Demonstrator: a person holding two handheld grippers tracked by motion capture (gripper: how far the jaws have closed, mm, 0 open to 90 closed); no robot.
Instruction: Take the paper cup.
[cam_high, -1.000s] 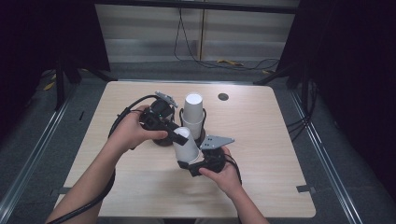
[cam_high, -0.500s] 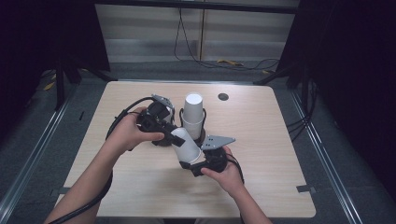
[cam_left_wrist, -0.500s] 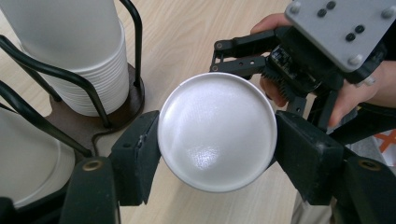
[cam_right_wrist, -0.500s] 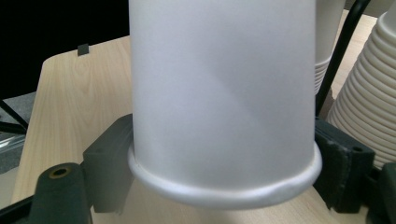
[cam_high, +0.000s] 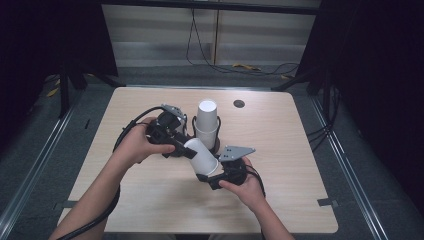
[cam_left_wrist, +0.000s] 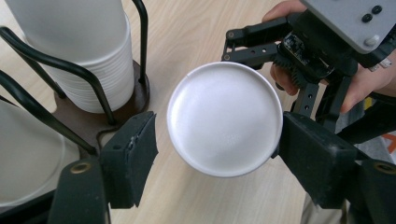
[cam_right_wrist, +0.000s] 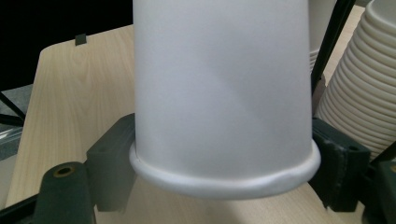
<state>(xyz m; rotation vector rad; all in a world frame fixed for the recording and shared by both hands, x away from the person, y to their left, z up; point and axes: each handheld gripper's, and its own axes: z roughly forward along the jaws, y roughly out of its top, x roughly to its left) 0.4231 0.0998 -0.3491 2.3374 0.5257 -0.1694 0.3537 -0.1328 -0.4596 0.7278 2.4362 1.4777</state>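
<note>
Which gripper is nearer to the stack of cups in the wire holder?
Left. The left gripper is right beside the cup stack, open around the loose white cup. The right gripper grips that cup's rim, farther away.

Bright, evenly lit table; dark surroundings; sharp focus.

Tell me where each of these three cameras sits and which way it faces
High view: above the table, looking forward and down; both forearms, left gripper, right gripper.
Left gripper view: rides the left gripper, faces the cup base between its parted jaws.
Right gripper view: rides the right gripper, faces the cup's wall, rim clamped.
Shared: cup, cup stack.
</note>
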